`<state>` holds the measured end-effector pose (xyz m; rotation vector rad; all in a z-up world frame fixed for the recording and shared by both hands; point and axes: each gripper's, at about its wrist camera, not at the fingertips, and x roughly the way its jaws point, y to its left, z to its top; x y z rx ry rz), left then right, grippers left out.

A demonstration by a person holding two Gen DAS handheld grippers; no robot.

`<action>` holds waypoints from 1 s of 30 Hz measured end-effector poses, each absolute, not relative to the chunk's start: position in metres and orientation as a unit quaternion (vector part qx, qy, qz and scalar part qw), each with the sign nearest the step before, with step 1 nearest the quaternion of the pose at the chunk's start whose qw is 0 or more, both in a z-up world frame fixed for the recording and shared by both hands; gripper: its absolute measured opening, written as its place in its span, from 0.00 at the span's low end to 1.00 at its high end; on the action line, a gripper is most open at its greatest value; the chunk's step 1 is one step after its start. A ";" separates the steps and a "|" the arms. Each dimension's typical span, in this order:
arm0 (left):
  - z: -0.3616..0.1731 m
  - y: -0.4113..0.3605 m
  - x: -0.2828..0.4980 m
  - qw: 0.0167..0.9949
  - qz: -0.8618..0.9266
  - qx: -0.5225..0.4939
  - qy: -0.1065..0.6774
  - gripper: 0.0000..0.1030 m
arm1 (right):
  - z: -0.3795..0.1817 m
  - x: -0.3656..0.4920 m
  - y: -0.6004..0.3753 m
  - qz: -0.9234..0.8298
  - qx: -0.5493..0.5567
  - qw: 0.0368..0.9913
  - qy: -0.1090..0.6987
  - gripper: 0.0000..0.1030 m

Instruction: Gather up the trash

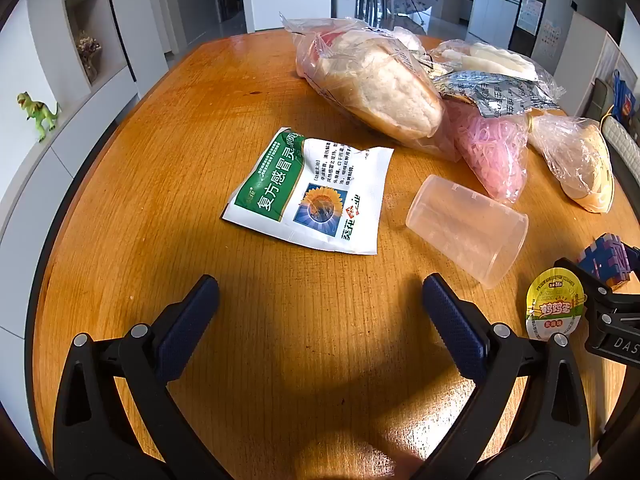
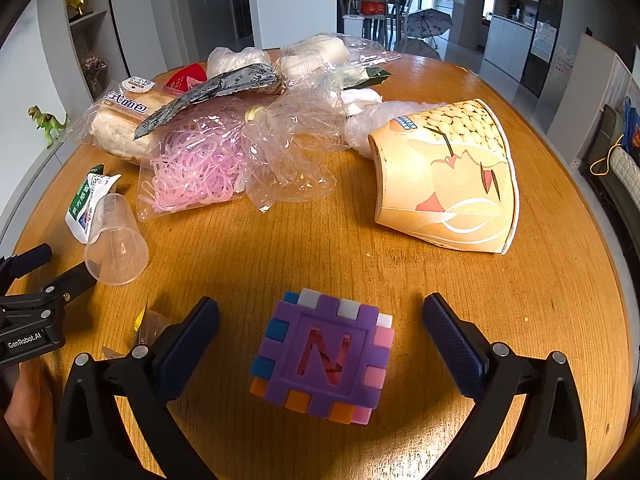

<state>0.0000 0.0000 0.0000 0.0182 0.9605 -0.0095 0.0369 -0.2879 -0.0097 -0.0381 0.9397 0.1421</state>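
A green and white medicine sachet (image 1: 308, 192) lies flat on the round wooden table (image 1: 248, 88), ahead of my open, empty left gripper (image 1: 320, 300). A clear plastic cup (image 1: 468, 230) lies on its side to its right; it also shows in the right wrist view (image 2: 116, 240). A small sealed jelly cup (image 1: 554, 304) sits at the right. My right gripper (image 2: 320, 320) is open, with a purple foam cube (image 2: 324, 354) marked N between its fingers, not gripped. A flattened paper cup (image 2: 448, 176) lies beyond it.
A pile at the back holds a bagged bread (image 1: 380, 84), a bag of pink bands (image 2: 196, 160), crumpled clear plastic (image 2: 296, 144) and a silver wrapper (image 1: 496, 92). A toy dinosaur (image 1: 36, 114) stands on the left counter. The table edge curves close at left and right.
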 end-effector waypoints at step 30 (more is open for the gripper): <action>0.000 0.000 0.000 0.887 -0.004 0.010 0.461 0.95 | -0.010 0.039 -0.287 0.073 -0.019 0.889 0.452 0.98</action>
